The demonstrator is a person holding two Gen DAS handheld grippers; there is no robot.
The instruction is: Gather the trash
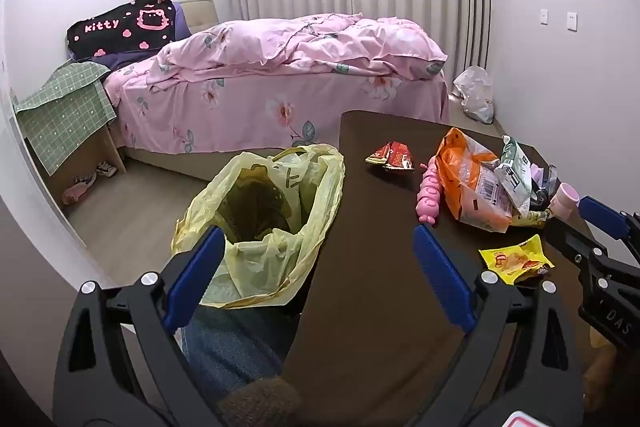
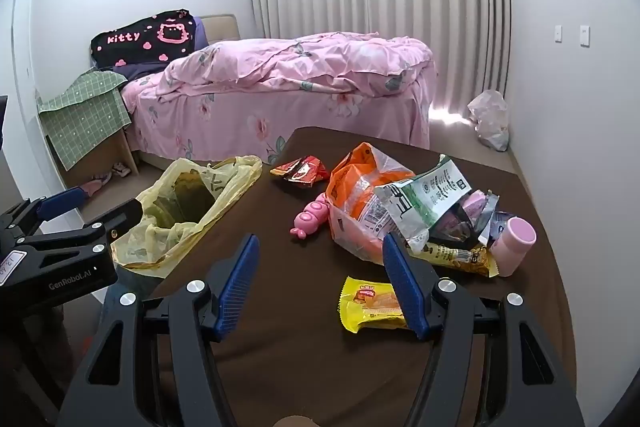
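Trash bag (image 1: 276,223) gapes beside table (image 1: 360,307); contents unclear.

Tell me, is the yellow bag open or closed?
Open. The yellow bag gapes wide beside the table; you can see down into its dark inside.

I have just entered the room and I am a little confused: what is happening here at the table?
A person holds a two-finger gripper in each hand over a dark table strewn with snack wrappers. Both the left gripper and the right gripper are open and hold nothing. A yellow trash bag stands open at the table's left edge. The yellow wrapper, the red wrapper and the orange bag all lie on the table, not yet collected.
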